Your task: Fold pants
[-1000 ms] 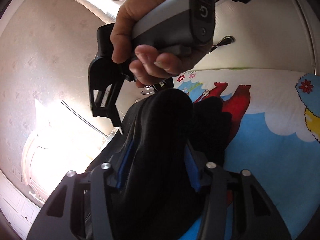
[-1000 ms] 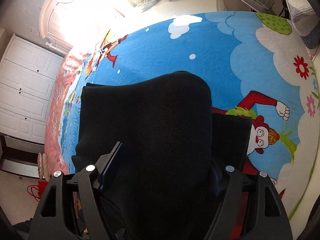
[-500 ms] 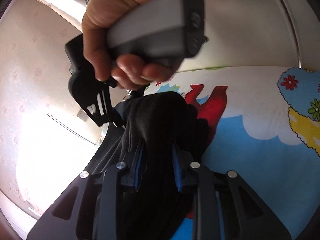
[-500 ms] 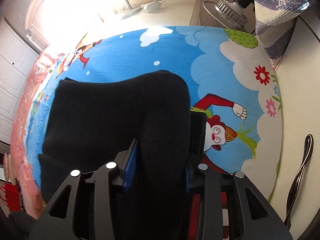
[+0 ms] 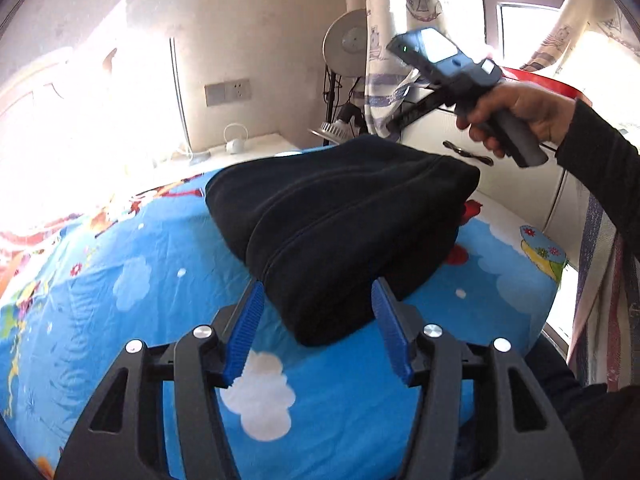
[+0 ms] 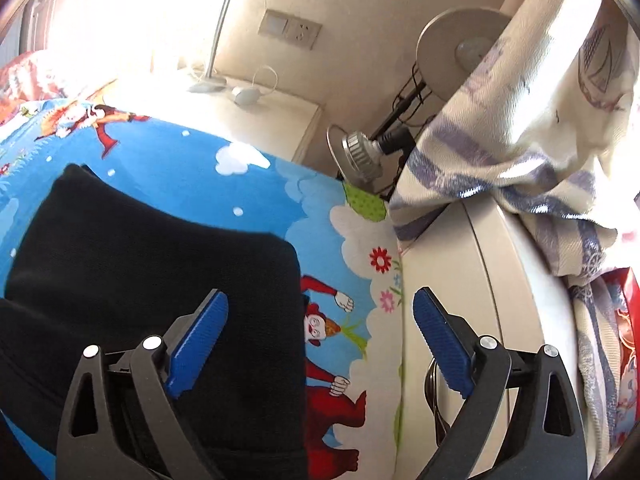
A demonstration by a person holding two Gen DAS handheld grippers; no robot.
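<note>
The black pants [image 5: 340,232] lie folded in a thick bundle on the blue cartoon bed sheet [image 5: 120,280]. My left gripper [image 5: 316,320] hovers at the bundle's near corner. Its jaws are opening and the blue pads [image 5: 244,332] stand clear of the cloth. In the right wrist view the pants [image 6: 152,280] fill the lower left. My right gripper [image 6: 320,336] is spread wide and still opening above the bundle's right edge, gripping nothing. A hand [image 5: 516,112] holds the right gripper's handle above the far side of the pants.
A white cabinet front [image 6: 460,272] runs along the bed's right edge, with a striped curtain [image 6: 520,140] hanging over it. A lamp on a stand [image 6: 360,152] and a pale nightstand [image 6: 272,112] stand past the bed's far corner. Bare sheet surrounds the bundle.
Both grippers were shut on the black cloth; now both have let go and drawn back and upward. The pants lie folded on the sheet. The left view has swung round across the bed.
</note>
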